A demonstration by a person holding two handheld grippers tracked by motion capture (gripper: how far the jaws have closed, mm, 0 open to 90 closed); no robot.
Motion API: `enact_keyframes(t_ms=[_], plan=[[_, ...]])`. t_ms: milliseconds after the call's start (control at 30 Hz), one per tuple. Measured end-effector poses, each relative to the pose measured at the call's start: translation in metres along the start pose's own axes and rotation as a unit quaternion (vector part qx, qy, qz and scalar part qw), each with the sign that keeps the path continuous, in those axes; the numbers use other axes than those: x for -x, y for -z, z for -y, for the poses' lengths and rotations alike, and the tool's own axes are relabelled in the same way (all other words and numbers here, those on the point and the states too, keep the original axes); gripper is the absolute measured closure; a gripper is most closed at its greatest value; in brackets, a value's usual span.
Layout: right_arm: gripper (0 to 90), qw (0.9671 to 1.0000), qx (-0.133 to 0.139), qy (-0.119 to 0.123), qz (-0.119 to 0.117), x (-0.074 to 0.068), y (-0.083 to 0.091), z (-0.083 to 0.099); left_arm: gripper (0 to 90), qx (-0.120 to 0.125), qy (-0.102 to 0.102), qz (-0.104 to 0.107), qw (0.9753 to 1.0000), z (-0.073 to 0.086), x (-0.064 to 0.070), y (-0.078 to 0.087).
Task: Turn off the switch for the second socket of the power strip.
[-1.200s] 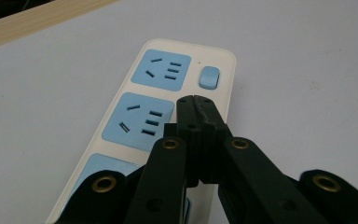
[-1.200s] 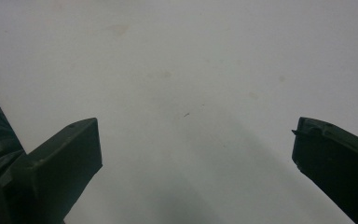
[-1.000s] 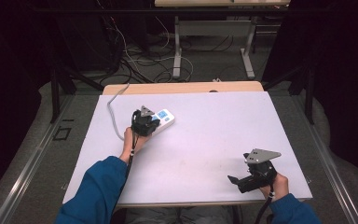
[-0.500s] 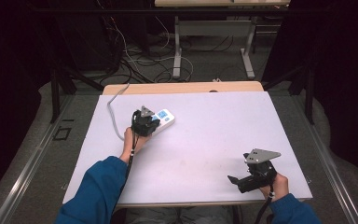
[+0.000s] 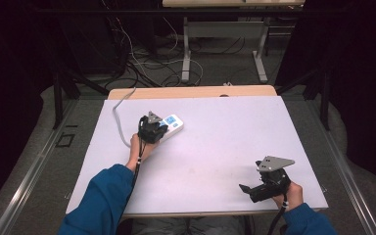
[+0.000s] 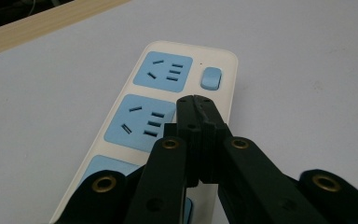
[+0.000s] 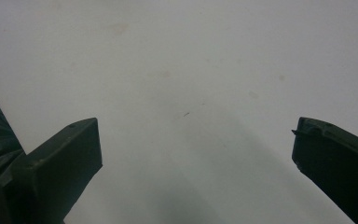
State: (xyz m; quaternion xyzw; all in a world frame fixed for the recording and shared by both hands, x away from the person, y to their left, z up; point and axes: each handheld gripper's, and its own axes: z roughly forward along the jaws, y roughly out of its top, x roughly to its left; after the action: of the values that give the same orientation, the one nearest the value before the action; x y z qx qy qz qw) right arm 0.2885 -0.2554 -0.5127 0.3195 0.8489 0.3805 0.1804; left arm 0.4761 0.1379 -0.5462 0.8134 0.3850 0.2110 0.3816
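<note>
A white power strip (image 5: 170,125) with blue socket faces lies on the white table top (image 5: 215,142) at the back left, its grey cable running off toward the far edge. In the left gripper view the strip (image 6: 158,98) shows two blue sockets and a blue switch (image 6: 211,78). My left gripper (image 6: 195,100) is shut, empty, its tips just above the strip between the middle socket and the switch. In the high view the left gripper (image 5: 152,129) sits over the strip's near end. My right gripper (image 5: 247,189) stands open near the front right, its jaws wide over bare table (image 7: 191,116).
A strip of wooden table edge (image 5: 191,91) shows beyond the white top. Past it stand metal table legs (image 5: 188,54) and loose cables on the floor (image 5: 142,58). Dark curtains close in both sides.
</note>
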Motion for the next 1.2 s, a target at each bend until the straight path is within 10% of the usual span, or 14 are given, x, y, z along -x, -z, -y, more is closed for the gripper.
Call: enact_keyframes(t_ms=[1200], plan=[[0.8, 1.0000, -0.001, -0.003, -0.001, -0.0003, -0.0009, 0.0001, 90.0, 0.011, 0.001, -0.004, 0.9999, 0.0026, 0.0015, -0.0010]])
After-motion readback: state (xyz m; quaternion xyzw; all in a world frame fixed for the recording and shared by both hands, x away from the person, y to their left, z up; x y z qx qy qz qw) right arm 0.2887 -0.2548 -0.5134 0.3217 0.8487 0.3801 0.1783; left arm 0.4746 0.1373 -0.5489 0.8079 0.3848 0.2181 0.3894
